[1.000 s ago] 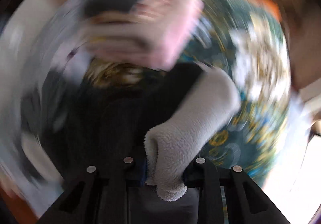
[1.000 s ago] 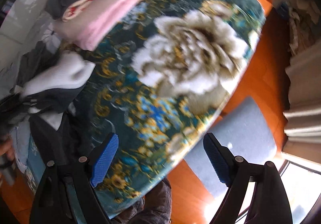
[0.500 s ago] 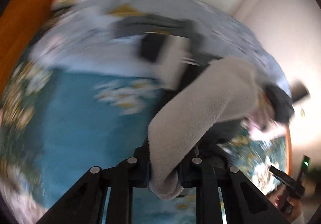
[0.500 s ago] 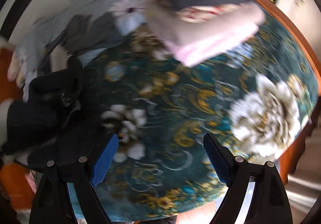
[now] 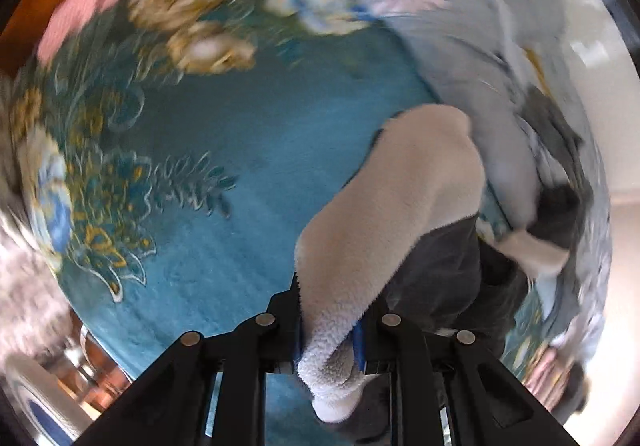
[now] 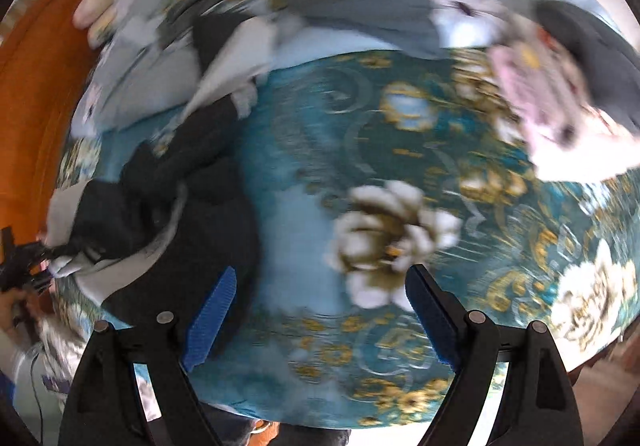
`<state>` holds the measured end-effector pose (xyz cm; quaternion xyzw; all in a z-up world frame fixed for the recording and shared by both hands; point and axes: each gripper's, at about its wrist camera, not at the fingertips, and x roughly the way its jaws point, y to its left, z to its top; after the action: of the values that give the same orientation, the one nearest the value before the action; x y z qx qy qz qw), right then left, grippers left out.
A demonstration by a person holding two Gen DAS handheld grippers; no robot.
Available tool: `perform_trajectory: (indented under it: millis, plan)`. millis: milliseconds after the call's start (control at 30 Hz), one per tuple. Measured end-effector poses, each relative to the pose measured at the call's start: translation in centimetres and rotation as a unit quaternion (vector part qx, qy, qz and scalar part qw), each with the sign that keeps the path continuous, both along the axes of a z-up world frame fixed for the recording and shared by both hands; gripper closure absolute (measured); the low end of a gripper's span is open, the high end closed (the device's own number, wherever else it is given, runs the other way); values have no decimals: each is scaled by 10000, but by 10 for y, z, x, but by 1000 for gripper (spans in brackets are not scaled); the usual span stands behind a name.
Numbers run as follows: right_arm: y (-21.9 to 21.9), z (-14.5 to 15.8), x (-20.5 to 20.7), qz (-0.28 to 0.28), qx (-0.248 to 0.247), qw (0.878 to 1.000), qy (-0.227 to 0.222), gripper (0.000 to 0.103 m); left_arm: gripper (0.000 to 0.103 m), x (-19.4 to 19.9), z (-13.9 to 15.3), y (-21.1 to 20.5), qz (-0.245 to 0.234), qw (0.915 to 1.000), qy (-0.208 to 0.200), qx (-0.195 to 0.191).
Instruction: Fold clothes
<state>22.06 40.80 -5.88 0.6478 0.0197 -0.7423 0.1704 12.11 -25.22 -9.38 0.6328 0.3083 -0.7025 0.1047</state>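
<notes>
Left wrist view: the left gripper was clamped tight on a fluffy cream fleece lining of a dark garment, which was draped over a teal floral blanket. A pale grey flowered sheet was bunched at the far side.

Right wrist view: the right gripper was spread wide with nothing held, its blue ribbed pads above the blanket. The dark garment was stretched to the left, and a blurred folded pile was seen at upper right.

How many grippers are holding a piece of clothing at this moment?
1. The left gripper is shut on the cream fleece-lined dark grey garment over the teal floral bedspread. The right gripper is open and holds nothing.
</notes>
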Motion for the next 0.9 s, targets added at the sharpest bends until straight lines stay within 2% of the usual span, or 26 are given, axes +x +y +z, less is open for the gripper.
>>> perform_trajectory:
  millis: [100, 200, 267, 333, 433, 467, 533, 600, 667, 733, 800, 900]
  plan:
    - [-44, -8, 1, 276, -76, 9995, -142, 16, 77, -4, -23, -15, 70, 9994, -256, 227]
    - [-90, -16, 1, 636, -57, 9978, -193, 16, 71, -4, -34, -24, 6, 9986, -391, 348]
    - [-117, -21, -1, 929, 11, 9955, -202, 16, 59, -3, -35, -30, -81, 9984, -413, 370]
    - [-142, -27, -4, 1299, 120, 9913, -174, 16, 51, -1, -30, -34, -259, 9987, -357, 260]
    - [-173, -37, -10, 1857, 377, 9819, -43, 16, 46, 1, -12, -30, -753, 9971, -100, -69]
    - [-180, -41, -13, 2016, 441, 9785, -11, 16, 41, 1, -7, -25, -985, 9950, -8, -187]
    - [-194, -50, -19, 2329, 569, 9708, 51, 16, 39, -2, -3, -8, -1594, 9862, 162, -414]
    - [-208, -60, -27, 2599, 691, 9631, 55, 16, 37, -5, -5, 16, -2320, 9703, 295, -622]
    - [-220, -70, -34, 2863, 842, 9544, 87, 16, 35, -8, -7, 45, -2985, 9501, 400, -816]
    - [-228, -81, -40, 3102, 1000, 9454, 61, 16, 35, -7, -16, 77, -3681, 9232, 504, -985]
    - [-234, -92, -45, 3332, 1148, 9358, 8, 16, 35, -6, -25, 110, -4327, 8924, 597, -1130]
    - [-242, -109, -51, 3664, 1334, 9208, -99, 16, 34, -6, -42, 153, -5087, 8475, 731, -1329]
